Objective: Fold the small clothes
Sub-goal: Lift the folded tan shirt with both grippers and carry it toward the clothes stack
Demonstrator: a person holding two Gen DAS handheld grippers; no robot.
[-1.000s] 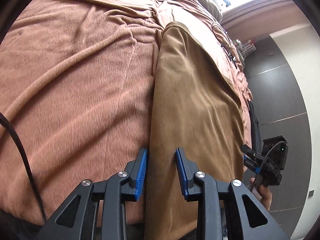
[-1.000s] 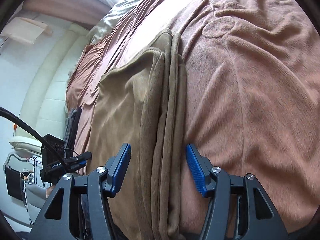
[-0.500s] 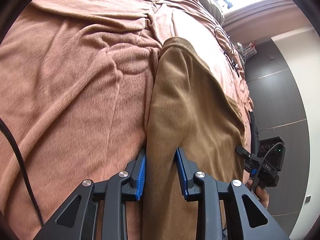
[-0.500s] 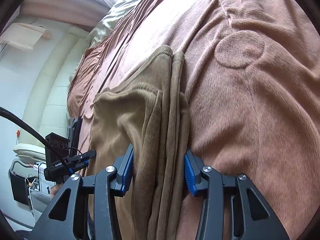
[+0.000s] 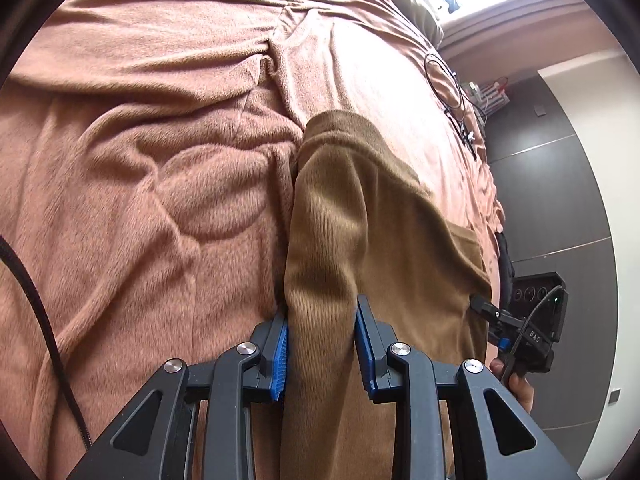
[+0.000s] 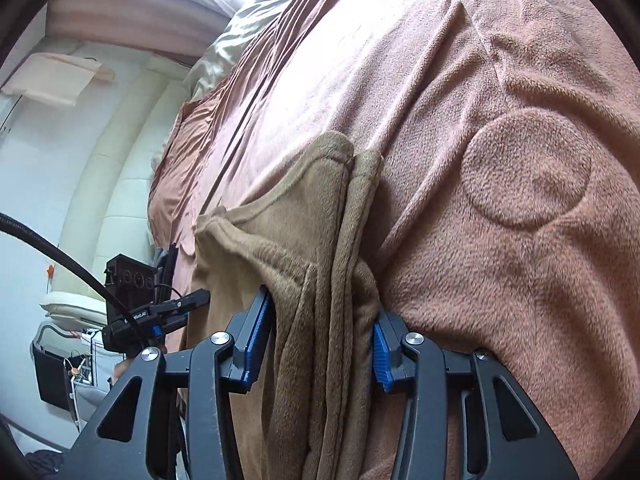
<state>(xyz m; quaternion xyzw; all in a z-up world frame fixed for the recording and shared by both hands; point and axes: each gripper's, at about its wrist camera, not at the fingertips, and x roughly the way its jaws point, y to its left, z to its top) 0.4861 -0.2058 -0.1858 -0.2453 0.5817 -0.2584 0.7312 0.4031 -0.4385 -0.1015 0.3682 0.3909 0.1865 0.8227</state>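
A small olive-brown corduroy garment lies on a pinkish-brown fleece blanket. My left gripper is shut on the garment's folded left edge, which bunches between its blue pads. In the right wrist view the same garment shows several stacked layers, and my right gripper is shut on that layered edge. The garment's near end is lifted and creased between the two grippers. Each gripper shows in the other's view, the right one and the left one.
The blanket covers a bed and has raised folds. A black cable loop lies on the far bed edge. A dark wall panel stands to the right. A cream padded headboard and a black bin stand to the left.
Both grippers have closed on the garment's edges. The garment has been drawn toward the cameras and its near end has lifted and bunched.
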